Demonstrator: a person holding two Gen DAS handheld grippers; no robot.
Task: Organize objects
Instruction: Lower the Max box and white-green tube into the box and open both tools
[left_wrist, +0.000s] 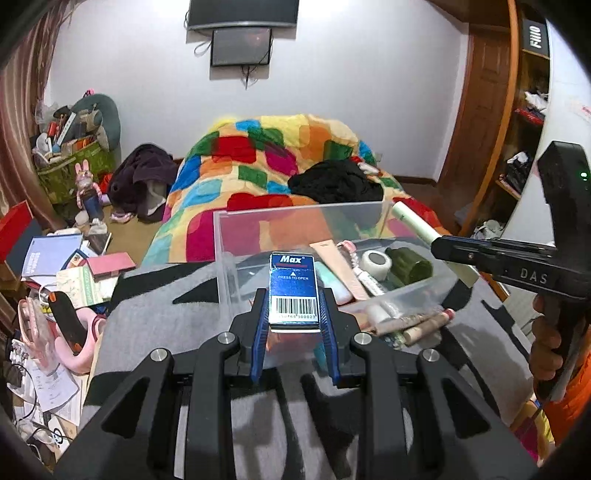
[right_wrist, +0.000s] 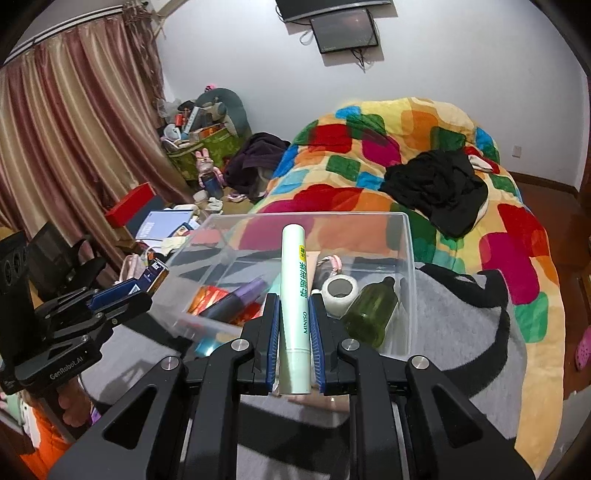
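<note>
My left tongs (left_wrist: 294, 308) are clamped on a small blue Max box (left_wrist: 293, 291), barcode end toward me, held up over the near edge of the clear plastic bin (left_wrist: 258, 218). Right tongs (right_wrist: 294, 325) are squeezed tight on a pale green Miniso tube (right_wrist: 294, 302), which points up and away over the same bin. Inside it – a roll of white tape (right_wrist: 340, 293), a green bottle (right_wrist: 371, 314) and a purple marker (right_wrist: 240, 295). The bin sits on a grey and black blanket (right_wrist: 461, 332), colourful bed quilt (right_wrist: 406, 122) just behind.
</note>
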